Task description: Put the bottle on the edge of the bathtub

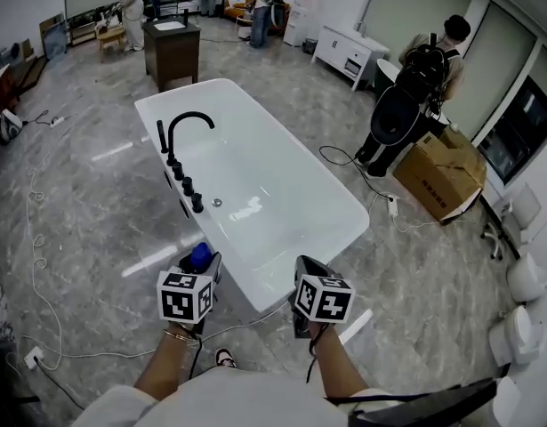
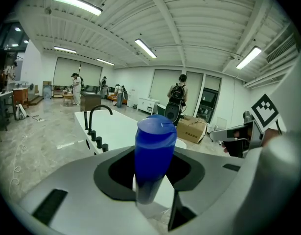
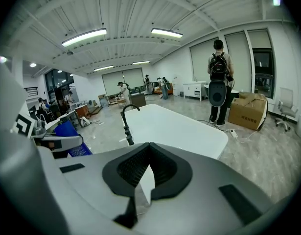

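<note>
Left tool (image 1: 201,269): jaws part-way apart and clamped on the blue bottle (image 2: 153,153). The bottle stands roughly upright between the pads, and its rounded cap is above the jaw line in the left gripper view.

Right tool (image 1: 305,269): jaws closed tip to tip with nothing between them. We only see the white tub through the wedge below the tips.

The bottle is in the air in the left tool, not on the tub. From the head view we see its blue top just beside the near left corner of the bathtub (image 1: 295,265). It is over the grey floor (image 1: 95,229) and clear of the rim.

We hold both tools side by side at the near end of the tub, the left one off the corner and the right one over the near rim.

The black arched faucet (image 1: 189,114) and its row of black knobs (image 1: 186,185) sit on the tub's left rim, well ahead of the bottle.

A person with a backpack (image 1: 424,74) stands beyond the far right side of the tub, next to a cardboard box (image 1: 442,178).
</note>
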The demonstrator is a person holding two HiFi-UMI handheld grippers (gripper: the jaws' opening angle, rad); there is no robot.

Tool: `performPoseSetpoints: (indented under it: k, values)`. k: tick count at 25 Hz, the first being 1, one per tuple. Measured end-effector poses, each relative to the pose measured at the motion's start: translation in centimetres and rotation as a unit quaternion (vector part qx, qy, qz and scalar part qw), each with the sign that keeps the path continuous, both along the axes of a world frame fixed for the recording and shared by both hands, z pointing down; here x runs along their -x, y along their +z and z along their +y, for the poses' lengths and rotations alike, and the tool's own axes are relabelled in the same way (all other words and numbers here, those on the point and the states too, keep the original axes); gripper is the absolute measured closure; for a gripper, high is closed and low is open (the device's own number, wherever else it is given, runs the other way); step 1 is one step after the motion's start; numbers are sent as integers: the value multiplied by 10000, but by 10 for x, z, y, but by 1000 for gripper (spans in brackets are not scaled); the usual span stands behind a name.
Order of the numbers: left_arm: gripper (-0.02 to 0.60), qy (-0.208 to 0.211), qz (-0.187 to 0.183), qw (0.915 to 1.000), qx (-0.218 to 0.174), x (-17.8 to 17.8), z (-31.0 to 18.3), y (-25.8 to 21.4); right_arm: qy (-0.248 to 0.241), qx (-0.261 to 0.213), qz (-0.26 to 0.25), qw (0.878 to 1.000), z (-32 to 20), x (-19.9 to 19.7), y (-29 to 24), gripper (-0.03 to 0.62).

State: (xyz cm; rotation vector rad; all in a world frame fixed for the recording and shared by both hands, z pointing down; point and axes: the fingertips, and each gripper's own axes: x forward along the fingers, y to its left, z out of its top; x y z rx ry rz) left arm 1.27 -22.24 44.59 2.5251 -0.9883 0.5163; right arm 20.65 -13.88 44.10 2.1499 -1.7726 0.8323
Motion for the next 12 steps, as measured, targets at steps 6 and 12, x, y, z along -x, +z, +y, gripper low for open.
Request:
performPoseSetpoints:
  k: [6, 12]
  values:
    - [419, -100, 41, 9999, 59, 6, -21, 6, -176, 39, 66, 9998, -27, 10, -3, 568]
    - [419, -143, 25, 9998, 144, 5, -27, 14, -335, 149, 9, 9993, -38, 16, 6, 568]
